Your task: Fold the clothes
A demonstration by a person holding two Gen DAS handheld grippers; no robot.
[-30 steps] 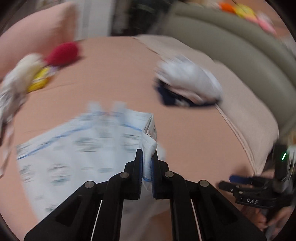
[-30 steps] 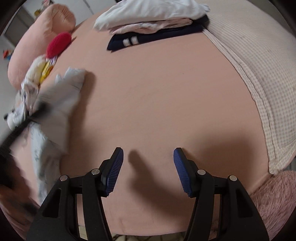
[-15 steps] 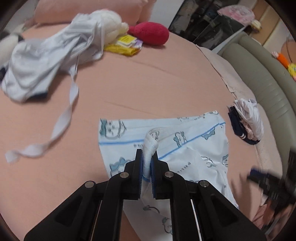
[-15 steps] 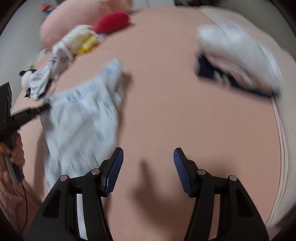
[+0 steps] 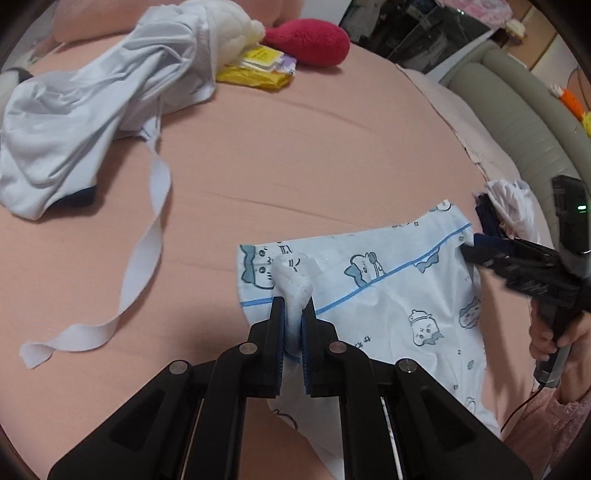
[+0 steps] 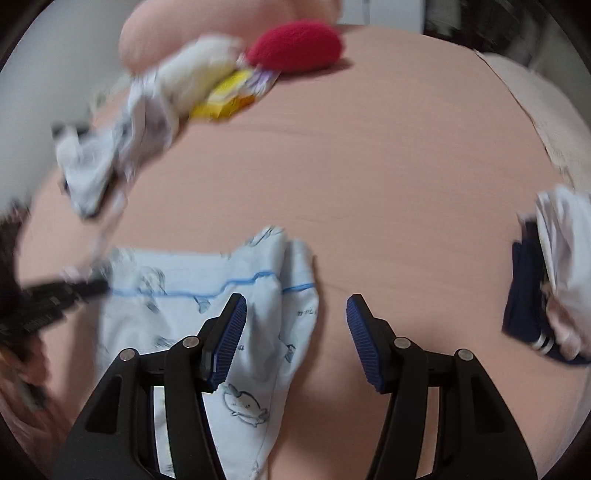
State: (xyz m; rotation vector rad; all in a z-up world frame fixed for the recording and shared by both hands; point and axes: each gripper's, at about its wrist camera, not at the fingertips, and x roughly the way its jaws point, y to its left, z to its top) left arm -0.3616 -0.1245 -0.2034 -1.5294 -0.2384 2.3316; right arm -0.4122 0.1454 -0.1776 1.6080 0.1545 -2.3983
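A pale blue garment with cartoon prints and a blue stripe [image 5: 388, 295] lies on the pink bed. My left gripper [image 5: 293, 314] is shut on a bunched corner of it at its left edge. In the right wrist view the same garment [image 6: 229, 295] lies under and left of my right gripper [image 6: 295, 332], which is open and empty, its left finger over the cloth. The right gripper also shows in the left wrist view [image 5: 480, 251], at the garment's far right edge. The left gripper shows blurred at the left of the right wrist view [image 6: 74, 290].
A crumpled white-blue garment [image 5: 92, 110] with a loose strap [image 5: 147, 236] lies at back left. A white plush [image 5: 232, 26], a red plush [image 5: 306, 40] and a yellow packet [image 5: 255, 70] lie beyond. A folded stack of clothes [image 6: 550, 280] sits at right.
The right gripper has swung left and come down over the printed garment's right side. The left gripper keeps its hold on the corner; the garment lies more spread out.
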